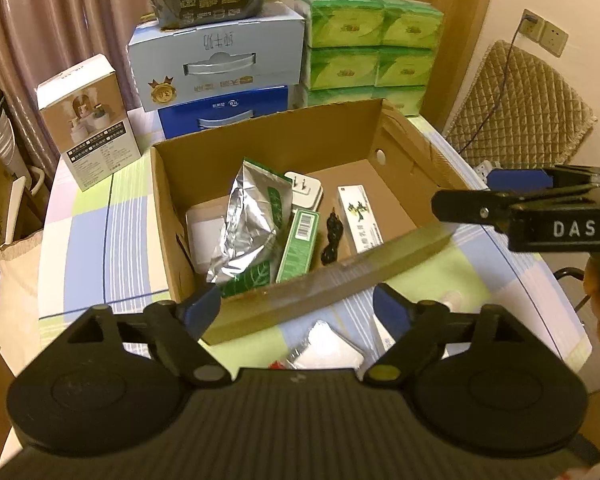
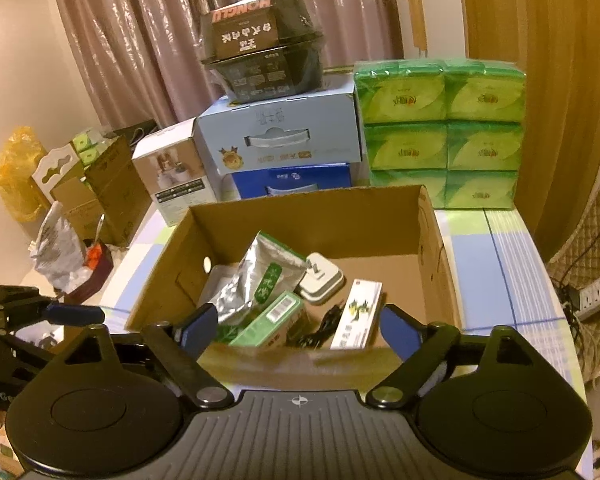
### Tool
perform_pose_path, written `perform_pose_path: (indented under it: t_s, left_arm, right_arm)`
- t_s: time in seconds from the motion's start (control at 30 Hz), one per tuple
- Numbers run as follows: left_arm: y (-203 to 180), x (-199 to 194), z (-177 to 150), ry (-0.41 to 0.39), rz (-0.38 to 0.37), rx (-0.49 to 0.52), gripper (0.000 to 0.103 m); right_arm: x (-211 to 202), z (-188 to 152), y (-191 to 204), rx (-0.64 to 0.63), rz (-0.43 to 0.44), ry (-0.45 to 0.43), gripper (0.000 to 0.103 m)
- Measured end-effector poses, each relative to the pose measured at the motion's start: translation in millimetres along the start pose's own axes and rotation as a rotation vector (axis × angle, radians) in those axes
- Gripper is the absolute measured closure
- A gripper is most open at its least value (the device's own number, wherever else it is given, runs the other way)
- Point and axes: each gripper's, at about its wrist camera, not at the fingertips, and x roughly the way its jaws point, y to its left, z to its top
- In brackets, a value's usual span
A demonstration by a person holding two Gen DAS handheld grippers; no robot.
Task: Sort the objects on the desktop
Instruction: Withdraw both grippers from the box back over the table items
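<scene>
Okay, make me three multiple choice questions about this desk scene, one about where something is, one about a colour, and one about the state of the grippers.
1. Where does the silver foil pouch lie?
A. in the cardboard box
B. on the tissue packs
C. on the chair

2. What colour are the tissue packs?
A. red
B. green
C. black

3. How do the left gripper and right gripper stand?
A. both open, empty
B. both shut on a pouch
C. one holds a box

Answers: 1 A, the pouch rests among the items inside the box. 2 B, the wrappers are green. 3 A, nothing sits between either pair of pads.
</scene>
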Motion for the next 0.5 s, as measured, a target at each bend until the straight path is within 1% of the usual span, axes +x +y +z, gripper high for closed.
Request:
perform_pose_path:
  t_s: [0.03, 0.07, 0.1, 0.23, 0.3, 0.37, 0.5]
  left_arm:
    - [-1.0, -4.0, -3.3, -0.002, 0.002, -0.002, 0.017]
    - [-1.7, -7.1, -5.9, -0.004, 0.003, -0.002, 0.016]
    - [-2.4, -10.4, -9.1, -0.006, 0.005, -0.001, 0.015]
    - [-3.2, -21.8, -23.4, -0.008, 0.017, -0.003, 0.011]
    - [-4.0, -26.9, -31.8, -0.009, 0.03, 0.001, 0.006]
    - [-5.1, -32.3, -42.3, -0.012, 0.051, 0.007, 0.005]
    - [-4.7, -38.5, -64.0, -0.003, 0.046, -0.008, 0.001]
  right_arm:
    - [-3.9, -3.0, 0.7, 0.0, 0.001, -0.001, 0.01]
    - [-8.8, -6.4, 1.3, -0.001, 0.0, -0.004, 0.004]
    - [-13.0, -9.4, 2.1, -0.002, -0.005, -0.008, 0.002]
    - [-30.1, -22.1, 2.2, 0.01, -0.009, -0.012, 0.002]
    - [-36.6, -29.6, 1.1, 0.017, -0.01, -0.001, 0.002]
    - [-41.8, -38.3, 1.2, 0.009, -0.013, 0.015, 0.002]
    - [-54.5, -58.8, -1.4, 0.021, -0.016, 0.029, 0.002]
